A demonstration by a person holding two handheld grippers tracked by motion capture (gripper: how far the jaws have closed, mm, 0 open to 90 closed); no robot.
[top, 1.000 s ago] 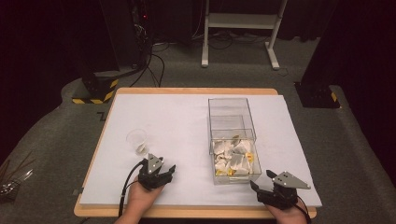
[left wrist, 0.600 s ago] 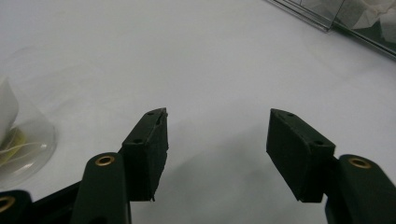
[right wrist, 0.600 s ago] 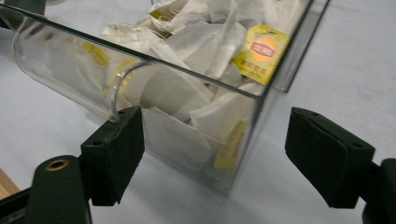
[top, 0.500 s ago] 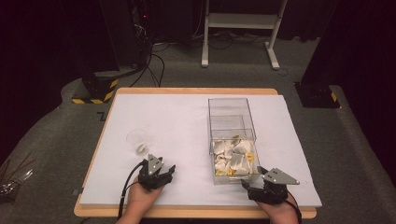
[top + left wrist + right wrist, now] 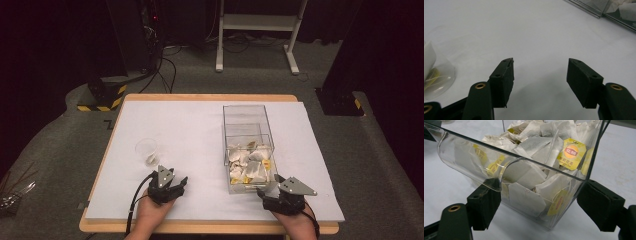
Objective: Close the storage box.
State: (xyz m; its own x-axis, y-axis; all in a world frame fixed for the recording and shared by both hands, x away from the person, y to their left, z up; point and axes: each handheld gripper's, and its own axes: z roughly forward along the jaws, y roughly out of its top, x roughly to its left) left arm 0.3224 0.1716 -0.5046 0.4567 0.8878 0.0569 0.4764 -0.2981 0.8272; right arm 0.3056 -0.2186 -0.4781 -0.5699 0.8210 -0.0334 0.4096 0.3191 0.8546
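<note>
A clear plastic box stands right of the table's middle, its near half filled with several paper tea bags with yellow tags. My right gripper is at the box's near end. Its jaws have just been opening, and now my right gripper is open, with the box's near corner between the jaws, no press visible. A clear cup with a tea bag in it stands to the left. My left gripper rests just in front of it, open and empty. The cup sits left of my left gripper.
A white sheet covers the wooden table, whose front edge lies right under both hands. Black stands, cables and a yellow-striped base are on the floor behind. Thin sticks lie on the floor at far left.
The right hand has slid left with its gripper, up to the box's near corner. The left gripper, cup and box have stayed put.
</note>
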